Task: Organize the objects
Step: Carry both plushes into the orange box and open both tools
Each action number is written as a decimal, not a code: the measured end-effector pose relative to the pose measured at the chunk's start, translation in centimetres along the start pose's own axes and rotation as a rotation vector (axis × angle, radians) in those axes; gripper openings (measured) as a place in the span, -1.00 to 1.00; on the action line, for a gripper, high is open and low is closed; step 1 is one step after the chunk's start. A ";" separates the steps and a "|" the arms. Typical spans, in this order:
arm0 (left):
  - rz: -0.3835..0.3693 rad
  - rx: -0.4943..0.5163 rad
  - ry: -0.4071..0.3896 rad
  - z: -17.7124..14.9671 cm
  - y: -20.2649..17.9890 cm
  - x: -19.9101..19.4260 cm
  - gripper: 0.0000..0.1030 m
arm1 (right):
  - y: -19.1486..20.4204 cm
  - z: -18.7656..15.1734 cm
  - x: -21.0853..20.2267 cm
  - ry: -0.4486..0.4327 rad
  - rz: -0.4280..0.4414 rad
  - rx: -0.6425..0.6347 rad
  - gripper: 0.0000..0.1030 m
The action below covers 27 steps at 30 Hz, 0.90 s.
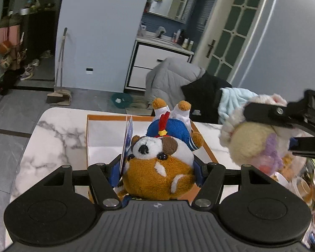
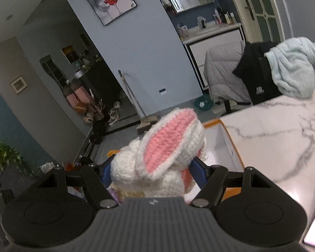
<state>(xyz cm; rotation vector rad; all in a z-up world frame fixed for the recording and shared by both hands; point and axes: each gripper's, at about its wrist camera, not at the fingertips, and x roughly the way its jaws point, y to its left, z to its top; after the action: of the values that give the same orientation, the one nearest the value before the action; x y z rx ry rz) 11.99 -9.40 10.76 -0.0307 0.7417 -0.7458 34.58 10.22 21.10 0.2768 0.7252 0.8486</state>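
Note:
My left gripper (image 1: pixel 157 170) is shut on a brown and white plush dog (image 1: pixel 159 166) in a blue outfit, held upside down with a paper tag at its side. It hangs over an orange-rimmed box (image 1: pixel 98 134) with a white inside, on the marble table (image 1: pixel 56 134). My right gripper (image 2: pixel 151 170) is shut on a white crocheted bunny doll (image 2: pixel 157 157) with pink ear linings. In the left wrist view the same doll (image 1: pixel 254 142) and the right gripper (image 1: pixel 283 130) show at the right. The box (image 2: pixel 222 145) lies just beyond the bunny.
Behind the table a chair holds a grey quilt (image 1: pixel 172 77), a black garment (image 1: pixel 203 96) and a light blue towel (image 2: pixel 294 67). A broom and dustpan (image 1: pixel 59 84) lean on the wall. A white cabinet (image 1: pixel 157 63) stands at the back. Small items (image 1: pixel 294 180) lie at the table's right.

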 end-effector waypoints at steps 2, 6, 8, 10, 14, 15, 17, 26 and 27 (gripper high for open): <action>0.015 0.038 -0.001 0.6 -0.4 0.4 0.45 | 0.2 0.5 1.4 -0.012 -0.023 -0.026 0.42; 0.040 0.080 0.001 1.6 -0.9 1.5 0.45 | 0.4 1.9 4.2 -0.013 -0.049 -0.063 0.42; 0.045 0.064 0.008 1.9 -0.6 2.4 0.45 | 0.1 2.7 5.6 -0.007 -0.053 -0.077 0.42; 0.050 0.067 0.029 1.7 -0.3 3.5 0.45 | -0.3 2.9 6.9 0.006 -0.062 -0.090 0.42; 0.090 0.104 0.097 0.6 0.1 6.3 0.45 | -1.4 2.7 10.6 0.079 -0.111 -0.068 0.42; 0.102 0.117 0.113 0.3 0.2 6.9 0.45 | -1.8 2.4 11.8 0.104 -0.126 -0.065 0.42; 0.118 0.144 0.138 -0.4 0.2 8.0 0.45 | -2.6 1.4 13.9 0.151 -0.155 -0.070 0.42; 0.181 0.281 0.265 -3.3 -0.3 12.3 0.45 | -5.3 -3.6 20.5 0.300 -0.266 -0.083 0.42; 0.182 0.290 0.272 -3.5 -0.3 12.7 0.45 | -5.5 -4.0 21.0 0.313 -0.268 -0.079 0.42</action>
<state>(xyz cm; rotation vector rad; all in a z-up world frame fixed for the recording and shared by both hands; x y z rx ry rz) 15.91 -16.71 0.56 0.4030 0.8747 -0.6834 44.38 22.43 5.58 -0.0272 0.9936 0.6681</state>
